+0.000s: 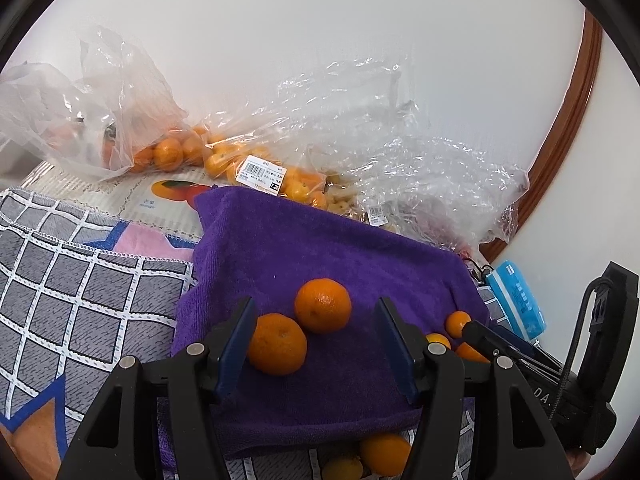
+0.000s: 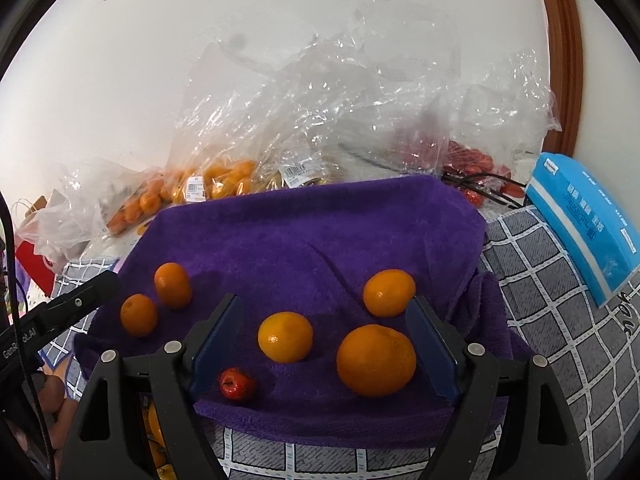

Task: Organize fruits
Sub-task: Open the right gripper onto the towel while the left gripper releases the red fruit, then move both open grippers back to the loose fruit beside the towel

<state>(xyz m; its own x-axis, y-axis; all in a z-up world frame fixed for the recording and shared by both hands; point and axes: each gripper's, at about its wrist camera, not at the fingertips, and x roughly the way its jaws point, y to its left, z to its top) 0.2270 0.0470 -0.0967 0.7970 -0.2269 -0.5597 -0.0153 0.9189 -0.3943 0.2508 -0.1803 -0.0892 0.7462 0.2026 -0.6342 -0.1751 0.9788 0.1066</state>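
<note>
A purple towel (image 1: 320, 248) lies spread over a checked cloth. In the left wrist view my left gripper (image 1: 315, 303) is open. One orange (image 1: 277, 344) lies by its left pad and a second orange (image 1: 323, 306) sits just beyond, neither one gripped. In the right wrist view my right gripper (image 2: 326, 300) stands open over the towel (image 2: 320, 232). A large orange (image 2: 376, 360) rests close to its right pad and a medium orange (image 2: 285, 337) lies between the fingers. A small red fruit (image 2: 237, 384) lies by the left finger. Another orange (image 2: 389, 292) sits ahead, and two oranges (image 2: 173, 285) lie left.
Clear plastic bags of small oranges (image 1: 172, 152) and of red fruit (image 2: 468, 160) crowd the back against a white wall. A blue tissue pack (image 2: 580, 216) lies right. The checked cloth (image 1: 72, 280) extends left. More fruit (image 1: 384, 454) lies below the towel's front edge. A brown frame (image 1: 568, 120) stands at the right.
</note>
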